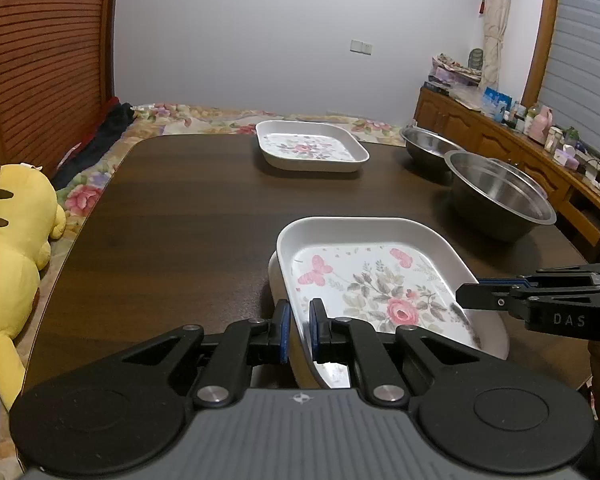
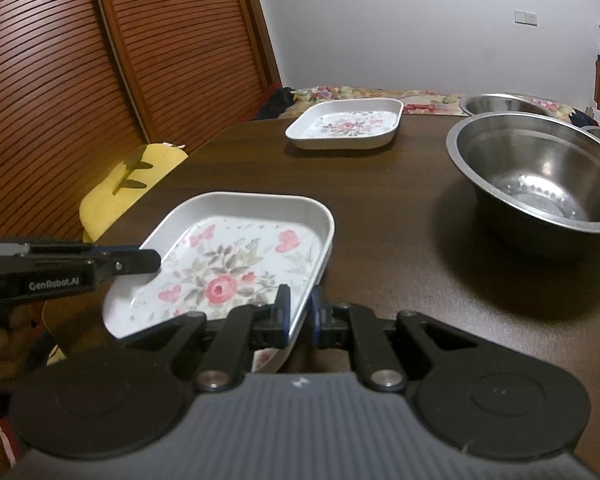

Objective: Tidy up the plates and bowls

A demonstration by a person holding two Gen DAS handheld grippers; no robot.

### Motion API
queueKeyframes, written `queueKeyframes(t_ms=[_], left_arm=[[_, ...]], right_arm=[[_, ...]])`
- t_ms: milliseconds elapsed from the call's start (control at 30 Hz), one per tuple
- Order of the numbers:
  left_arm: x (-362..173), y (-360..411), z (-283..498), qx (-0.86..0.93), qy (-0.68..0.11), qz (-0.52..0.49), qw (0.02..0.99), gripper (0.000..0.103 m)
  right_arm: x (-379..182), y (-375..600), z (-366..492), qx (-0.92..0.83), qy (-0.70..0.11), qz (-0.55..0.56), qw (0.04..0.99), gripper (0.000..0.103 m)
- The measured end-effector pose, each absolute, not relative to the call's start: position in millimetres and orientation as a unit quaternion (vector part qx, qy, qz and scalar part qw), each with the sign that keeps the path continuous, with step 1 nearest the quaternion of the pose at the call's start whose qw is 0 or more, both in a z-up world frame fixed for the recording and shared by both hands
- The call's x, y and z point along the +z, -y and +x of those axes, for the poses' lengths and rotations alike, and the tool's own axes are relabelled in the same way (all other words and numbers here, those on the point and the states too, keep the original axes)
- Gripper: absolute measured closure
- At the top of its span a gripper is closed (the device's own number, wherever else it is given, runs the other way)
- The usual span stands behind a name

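A white square plate with a rose print (image 1: 380, 276) (image 2: 236, 256) hangs tilted at the near table edge. My left gripper (image 1: 300, 332) (image 2: 148, 260) is shut on its left rim. My right gripper (image 2: 300, 316) (image 1: 472, 294) is shut on its right rim. Just under it lies a second plate of the same kind (image 1: 275, 280) (image 2: 267, 357), mostly hidden. A third floral plate (image 1: 312, 148) (image 2: 344, 124) sits at the far side. A large steel bowl (image 1: 500, 196) (image 2: 540, 176) stands to the right, and a smaller one (image 1: 428, 144) (image 2: 496, 104) behind it.
The dark wooden table (image 1: 180, 220) (image 2: 380, 200) has rounded corners. A yellow plush toy (image 1: 8, 248) (image 2: 132, 184) lies off its left edge. A flowered bedspread (image 1: 204, 118) lies beyond the table, and a cluttered wooden sideboard (image 1: 500, 136) lines the right wall.
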State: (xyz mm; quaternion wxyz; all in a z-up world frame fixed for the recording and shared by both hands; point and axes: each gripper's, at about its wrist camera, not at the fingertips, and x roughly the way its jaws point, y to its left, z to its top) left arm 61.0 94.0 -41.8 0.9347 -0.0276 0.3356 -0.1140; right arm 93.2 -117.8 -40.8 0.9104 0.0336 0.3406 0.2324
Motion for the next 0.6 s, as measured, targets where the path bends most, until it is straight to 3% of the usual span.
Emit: queueKeyframes(t_ms=[600], left_arm=[[-44.5, -94.6, 60.4, -0.106, -0.332, -0.026, 0.937, 0.092]], right_arm=[[-42.9, 118.0, 95.6, 0.231, -0.339, 0.036, 0.911, 0.091]])
